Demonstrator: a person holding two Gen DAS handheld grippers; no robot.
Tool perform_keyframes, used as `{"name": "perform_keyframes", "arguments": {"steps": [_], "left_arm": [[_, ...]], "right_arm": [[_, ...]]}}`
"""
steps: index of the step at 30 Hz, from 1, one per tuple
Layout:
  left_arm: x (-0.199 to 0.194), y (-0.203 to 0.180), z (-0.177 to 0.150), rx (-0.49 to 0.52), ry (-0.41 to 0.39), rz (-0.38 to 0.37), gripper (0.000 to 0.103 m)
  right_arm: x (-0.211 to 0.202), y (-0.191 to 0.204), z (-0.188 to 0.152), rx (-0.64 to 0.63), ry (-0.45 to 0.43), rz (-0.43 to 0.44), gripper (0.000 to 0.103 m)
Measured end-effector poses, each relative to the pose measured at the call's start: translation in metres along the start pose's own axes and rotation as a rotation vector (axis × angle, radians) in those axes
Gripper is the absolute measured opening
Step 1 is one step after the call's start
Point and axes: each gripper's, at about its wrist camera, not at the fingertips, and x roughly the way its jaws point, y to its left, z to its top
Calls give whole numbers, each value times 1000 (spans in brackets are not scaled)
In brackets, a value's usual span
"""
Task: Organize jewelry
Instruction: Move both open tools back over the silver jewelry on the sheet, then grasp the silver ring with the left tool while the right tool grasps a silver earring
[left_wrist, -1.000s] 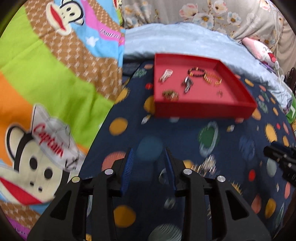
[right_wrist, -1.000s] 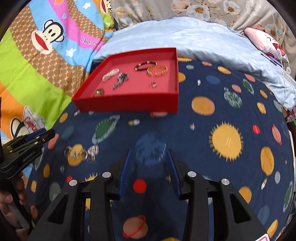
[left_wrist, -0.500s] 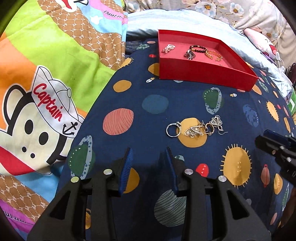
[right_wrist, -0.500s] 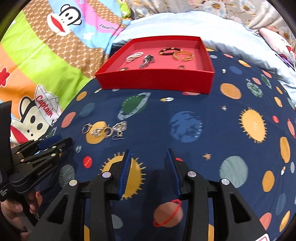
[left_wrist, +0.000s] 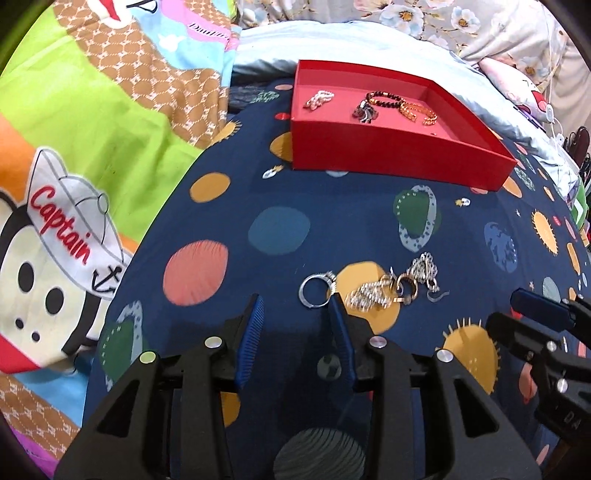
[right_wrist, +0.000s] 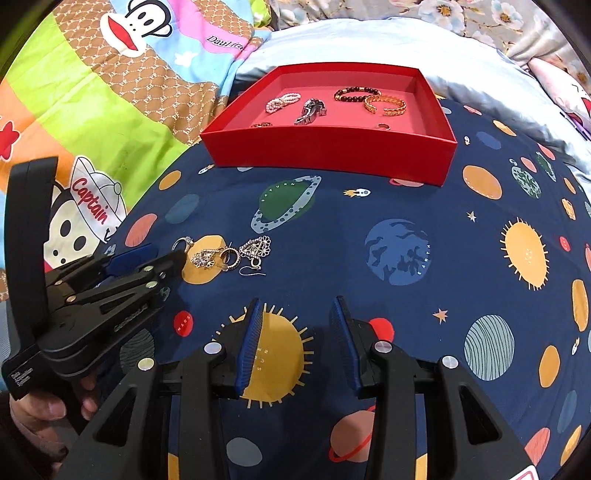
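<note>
A red tray (left_wrist: 391, 155) (right_wrist: 332, 147) sits at the far side of the navy planet-print cloth. It holds a pearl piece (right_wrist: 282, 101), a dark bead bracelet (right_wrist: 356, 91), a gold cuff (right_wrist: 386, 105), a silver piece (right_wrist: 312, 110) and small rings. A silver ring (left_wrist: 314, 291) (right_wrist: 183, 242) and a clump of silver earrings (left_wrist: 399, 288) (right_wrist: 236, 254) lie loose on the cloth. My left gripper (left_wrist: 297, 306) (right_wrist: 157, 258) is open and empty, its tips just short of the ring. My right gripper (right_wrist: 297, 310) (left_wrist: 517, 310) is open and empty, to the right of the clump.
A bright monkey-print blanket (left_wrist: 92, 147) lies to the left of the cloth. A light blue pillow (right_wrist: 369, 40) and floral bedding (left_wrist: 443, 18) lie behind the tray.
Both grippers have drawn back from the tray and come down toward the cloth. The left gripper has closed in on the loose ring and earrings. Both stayed open.
</note>
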Motion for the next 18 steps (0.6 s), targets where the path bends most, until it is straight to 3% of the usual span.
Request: {"name": "perform_keyframes", "arguments": {"steps": [3,5,13,18], "left_arm": [[3,-4,3,13,-14,-1,32],[3,-6,4,24,-21,-12,19],[2,-5,6,7,-22,-80,18],[-11,2,8,-5,-40,-76,18]], "right_arm": [[2,0,1,-3,3,3,39],[4,1,2,-5,6,5,39],[12,7,6,-18,18,25,39],[13,15,10,-30,19,59,39]]}}
